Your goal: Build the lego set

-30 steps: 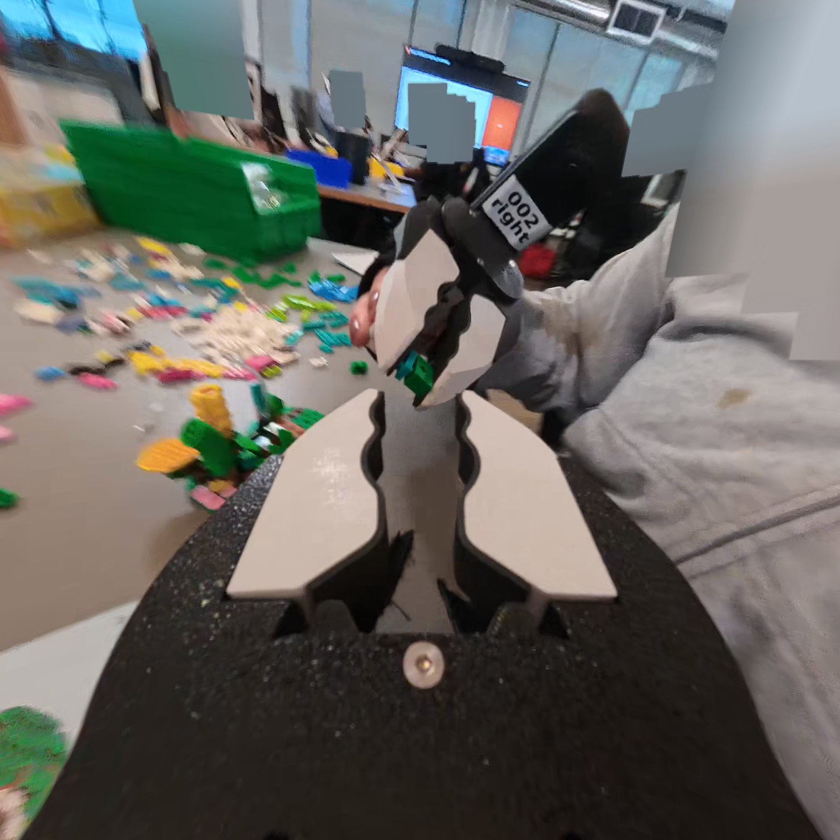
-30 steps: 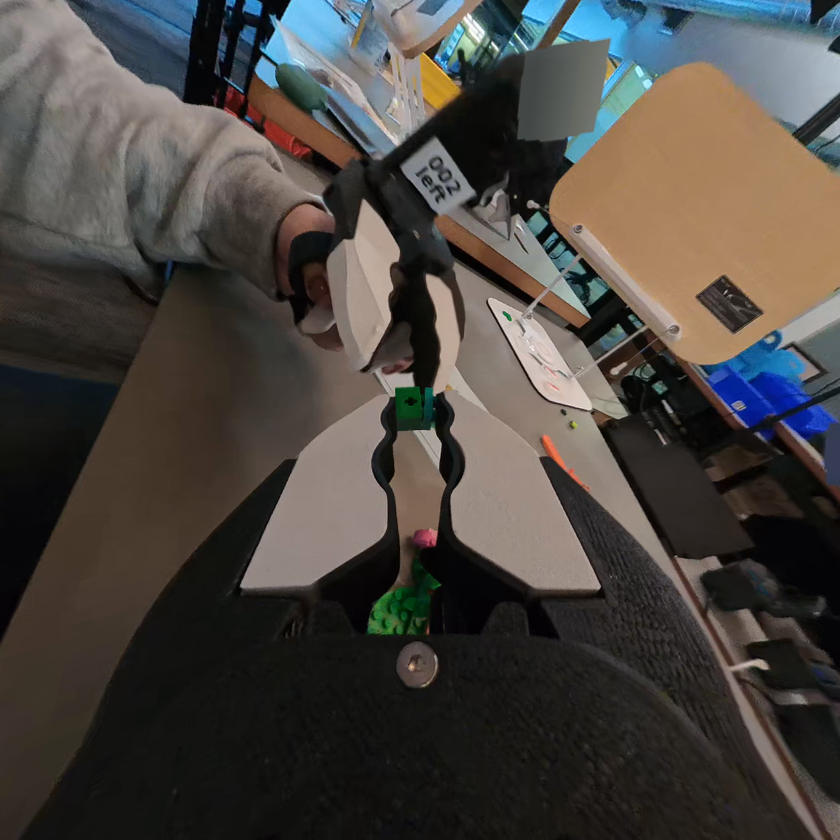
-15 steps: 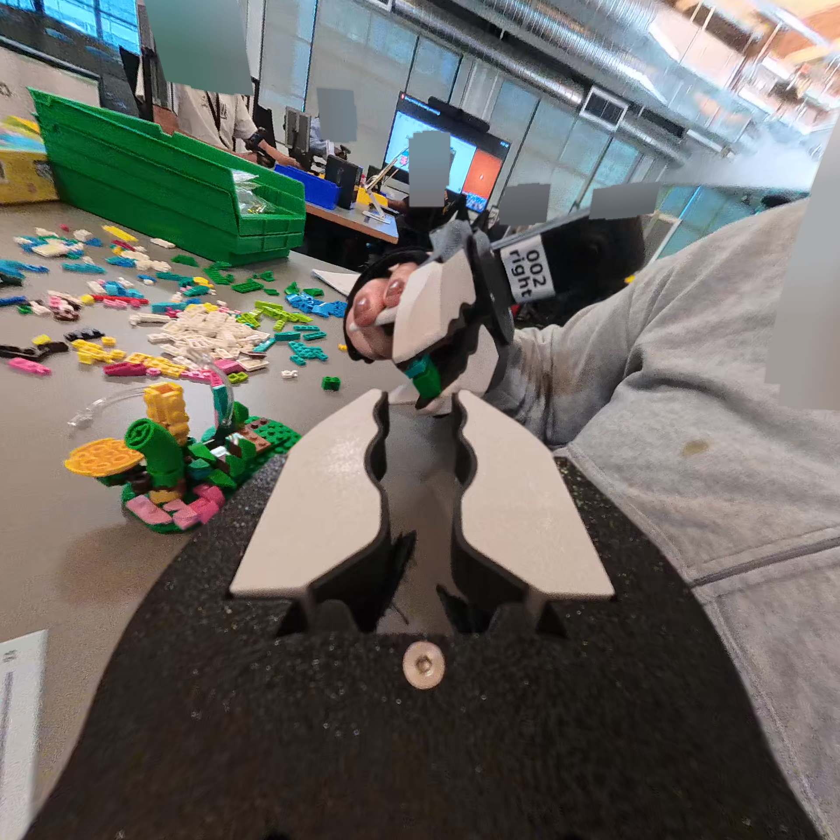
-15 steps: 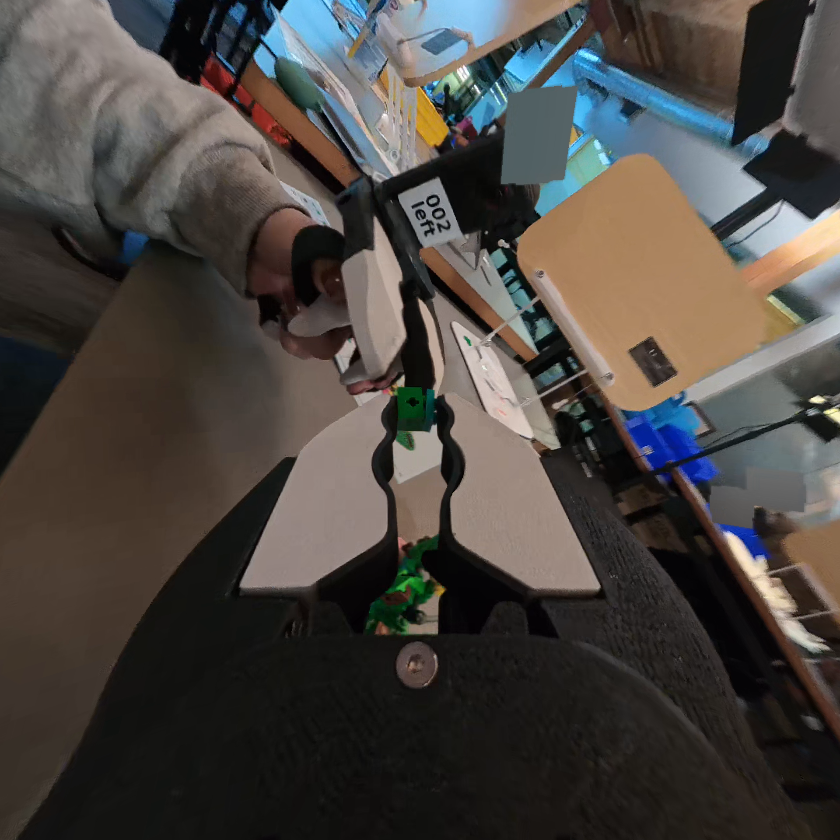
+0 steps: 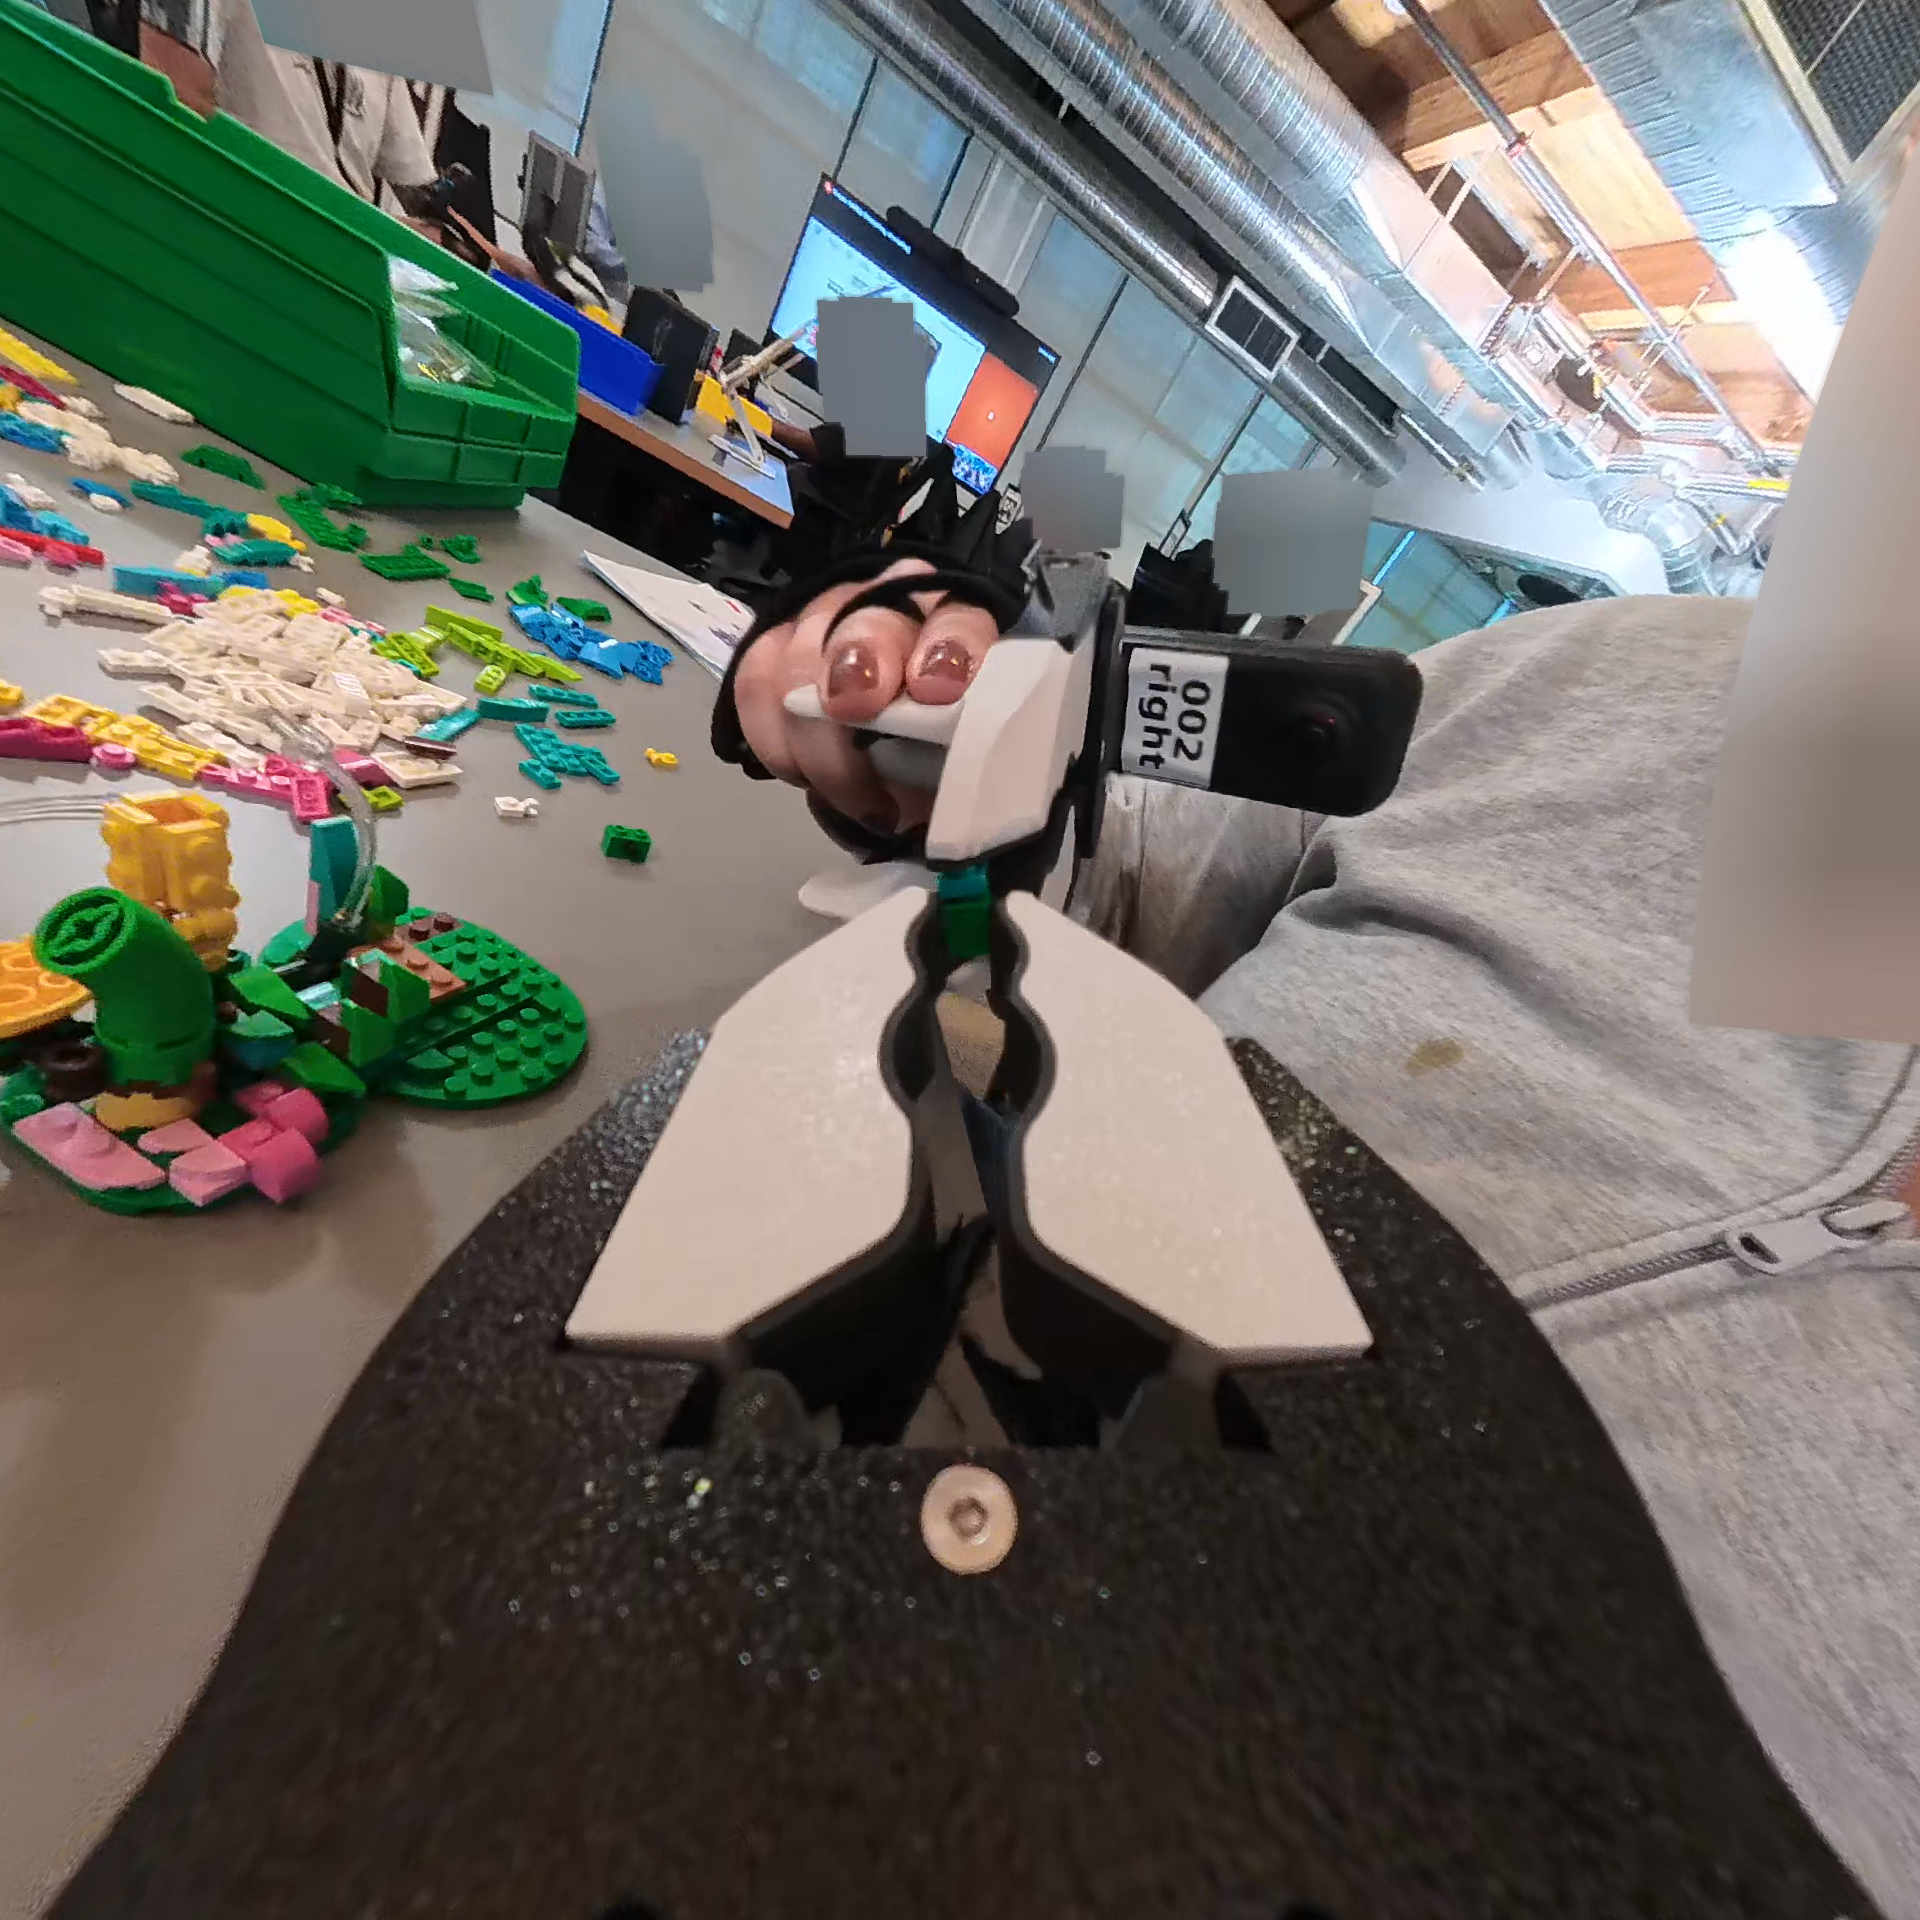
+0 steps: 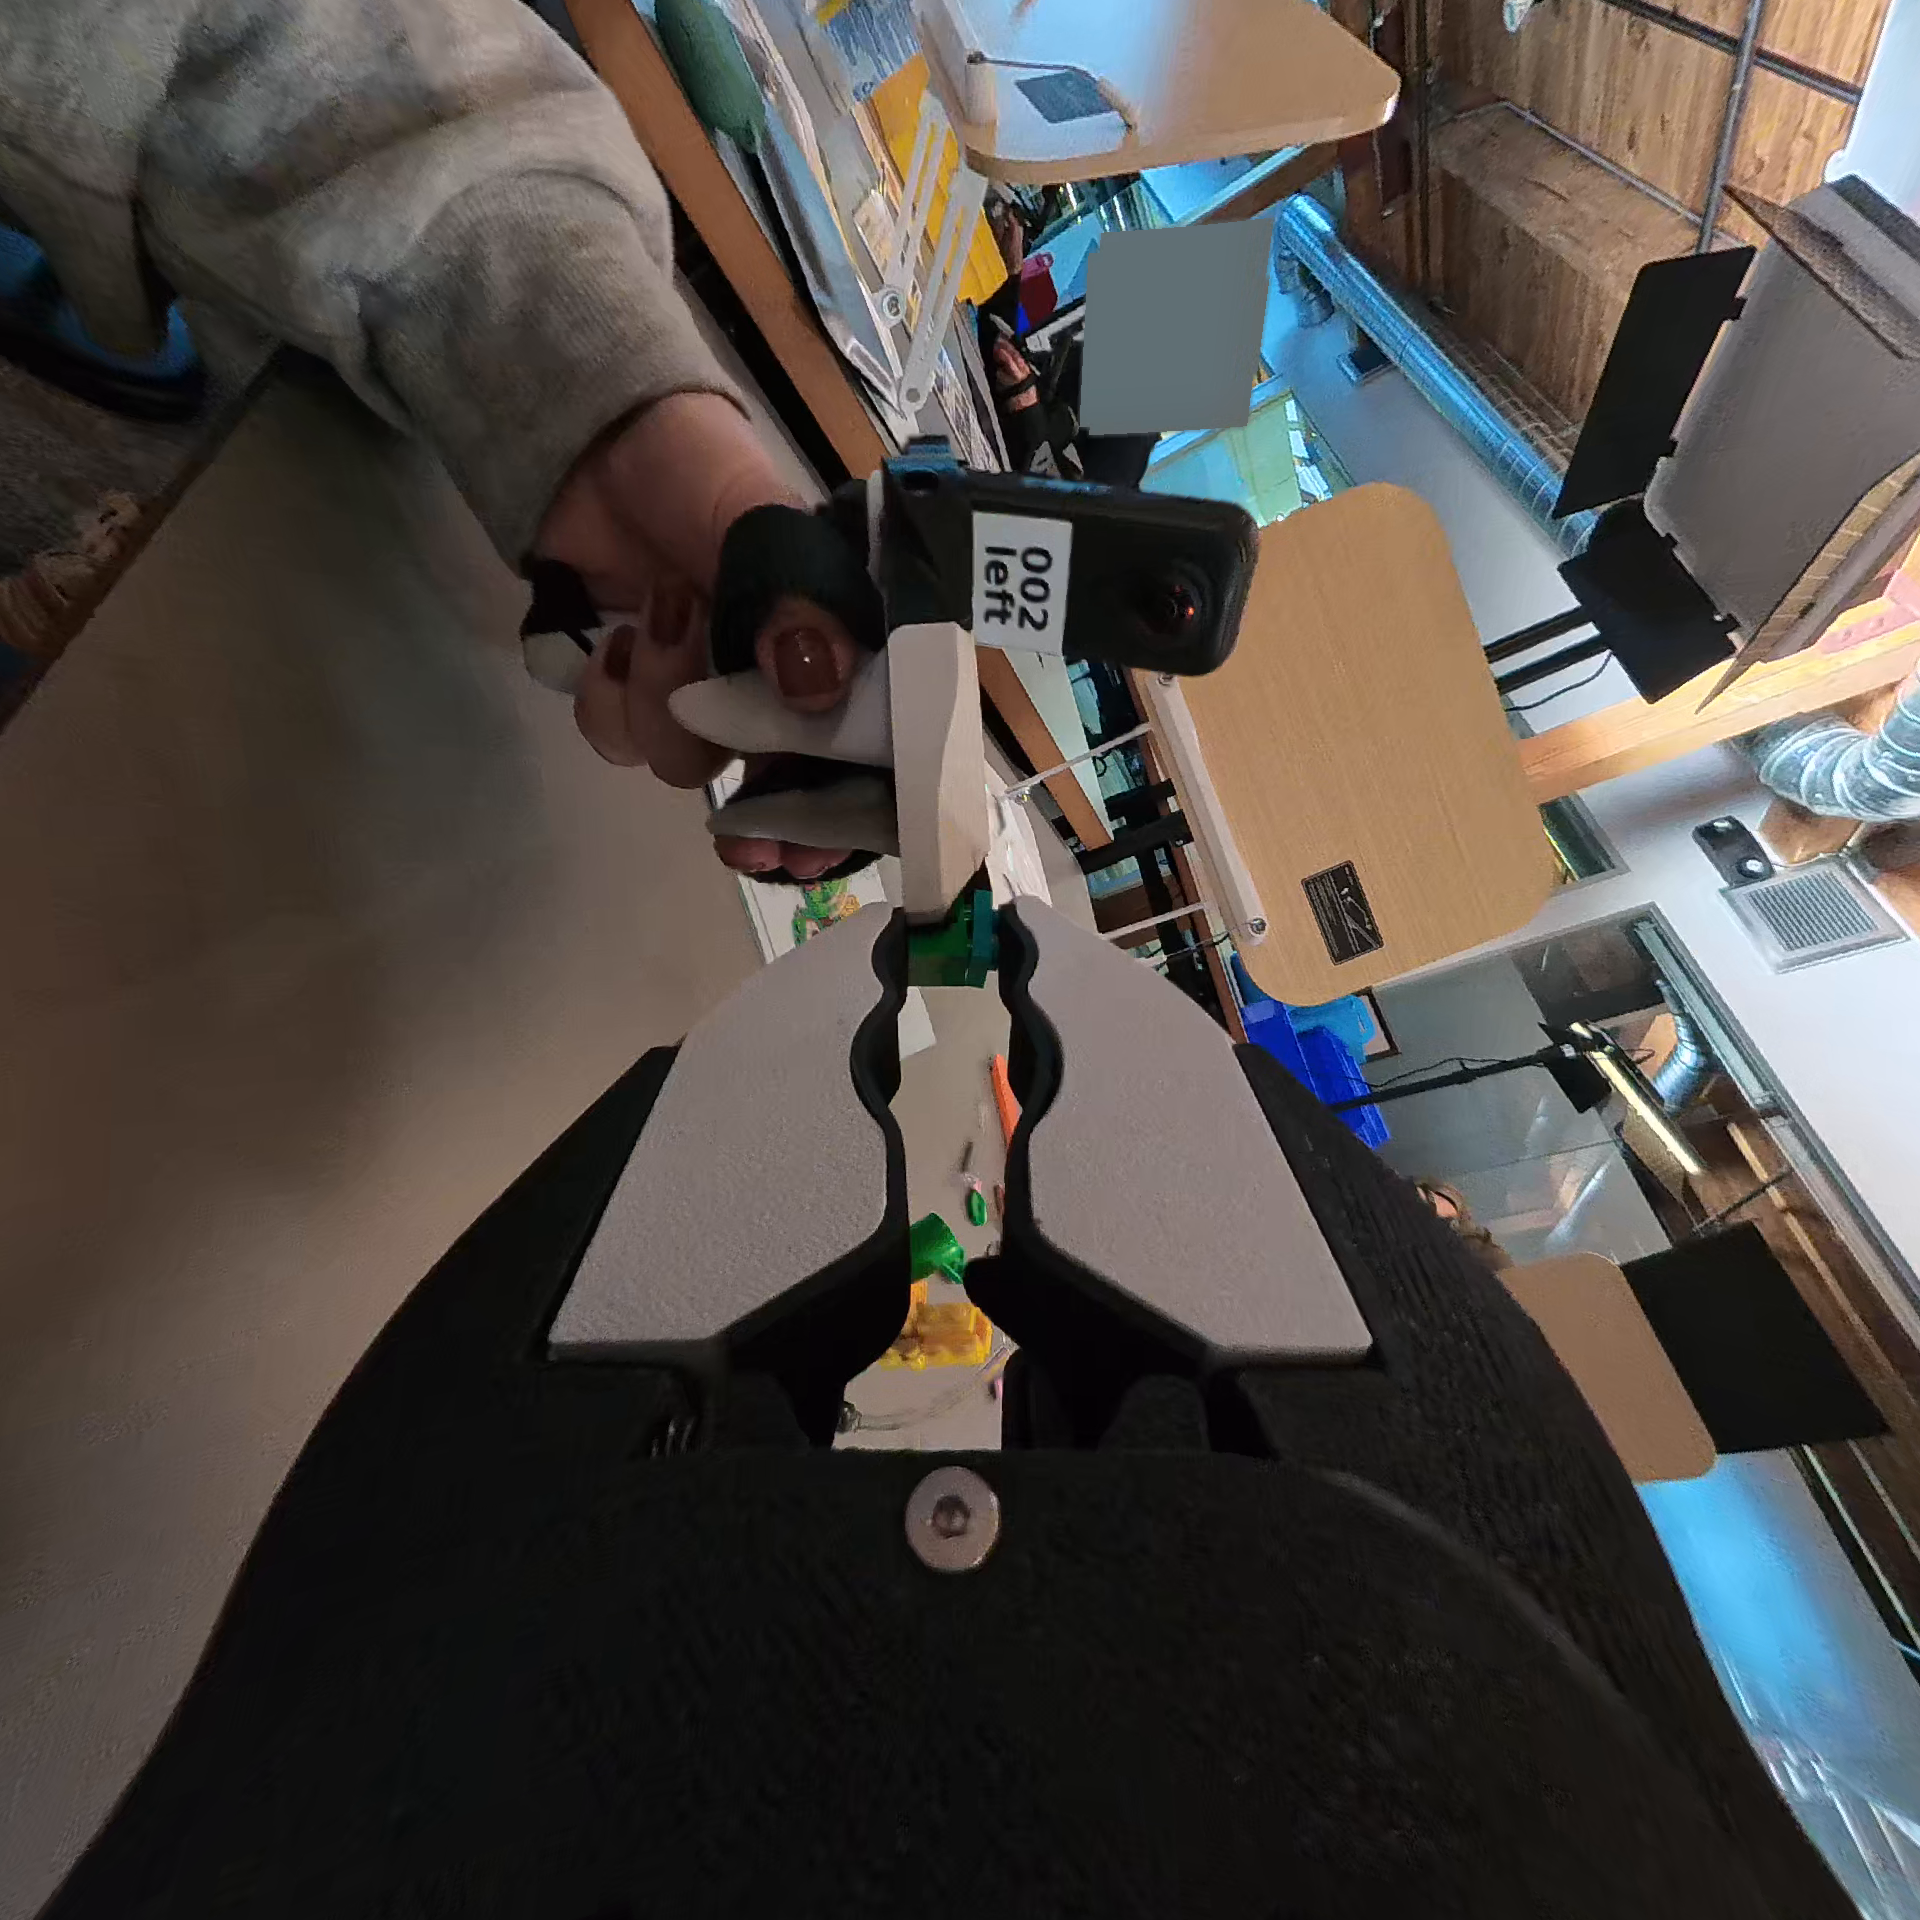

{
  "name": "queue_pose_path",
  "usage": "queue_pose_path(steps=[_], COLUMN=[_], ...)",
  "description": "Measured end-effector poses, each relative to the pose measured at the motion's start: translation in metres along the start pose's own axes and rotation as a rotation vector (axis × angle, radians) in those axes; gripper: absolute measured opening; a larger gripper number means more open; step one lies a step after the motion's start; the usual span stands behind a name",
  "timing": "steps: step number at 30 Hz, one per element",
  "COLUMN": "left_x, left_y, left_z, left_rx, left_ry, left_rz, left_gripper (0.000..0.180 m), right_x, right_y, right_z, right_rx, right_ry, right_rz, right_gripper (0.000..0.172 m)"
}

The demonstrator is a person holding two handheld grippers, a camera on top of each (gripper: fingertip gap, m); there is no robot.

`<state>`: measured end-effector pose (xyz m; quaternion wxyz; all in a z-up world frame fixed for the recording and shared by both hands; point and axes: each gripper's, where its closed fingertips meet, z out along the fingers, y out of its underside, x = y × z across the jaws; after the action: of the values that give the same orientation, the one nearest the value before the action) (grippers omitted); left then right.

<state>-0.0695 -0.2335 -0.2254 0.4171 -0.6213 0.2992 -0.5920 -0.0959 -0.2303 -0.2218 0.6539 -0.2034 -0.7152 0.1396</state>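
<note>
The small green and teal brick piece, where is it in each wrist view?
Left wrist view: centre, green and teal brick piece between this gripper's fingertips.
Right wrist view: centre, at the fingertips, green part left, teal right.
Shared landmark: brick model with green pipe.

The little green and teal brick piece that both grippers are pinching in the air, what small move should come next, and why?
Probably a gentle squeeze of the two grippers toward each other. The left gripper has its fingertips closed on the green part of the green and teal brick piece, while the right gripper clamps it across both colours, above the table. With both ends held, pressing should seat the bricks.
</note>
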Motion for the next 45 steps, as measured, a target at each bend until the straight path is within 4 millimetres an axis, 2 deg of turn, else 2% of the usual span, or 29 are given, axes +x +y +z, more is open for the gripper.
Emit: queue_pose_path(steps=[8,25,29,31,34,38,40,44,45], left_x=[0.020,0.010,0.006,-0.001,-0.012,-0.021,-0.024,-0.028,-0.028], left_y=[0.008,0.018,0.015,0.013,0.013,0.019,0.020,0.019,0.020], left_z=[0.003,0.003,0.001,-0.002,-0.016,-0.043,-0.056,-0.075,-0.076], left_rx=[-0.035,-0.095,-0.069,-0.067,-0.074,-0.111,-0.098,-0.034,-0.026], left_ry=[0.182,0.138,0.122,0.067,-0.100,-0.378,-0.501,-0.708,-0.736], left_rz=[-0.088,-0.152,-0.170,-0.165,-0.074,0.126,0.199,0.261,0.279], left_gripper=[0.008,0.008,0.008,0.008,0.008,0.008,0.008,0.008,0.008], right_x=[-0.009,-0.020,-0.019,-0.016,-0.010,-0.008,-0.019,-0.061,-0.066], right_y=[-0.019,-0.008,-0.005,0.000,0.008,0.007,0.006,0.004,0.003], right_z=[-0.007,-0.007,-0.005,-0.004,-0.007,-0.005,0.002,0.013,0.015], right_rx=[0.132,0.057,0.047,0.030,0.010,0.053,0.041,-0.049,-0.058], right_ry=[-0.099,-0.168,-0.172,-0.168,-0.189,-0.211,-0.225,-0.403,-0.422], right_rz=[0.088,0.072,0.124,0.160,0.297,0.528,0.568,0.667,0.676], right_gripper=[0.014,0.014,0.014,0.015,0.029,0.027,0.026,0.025,0.025])
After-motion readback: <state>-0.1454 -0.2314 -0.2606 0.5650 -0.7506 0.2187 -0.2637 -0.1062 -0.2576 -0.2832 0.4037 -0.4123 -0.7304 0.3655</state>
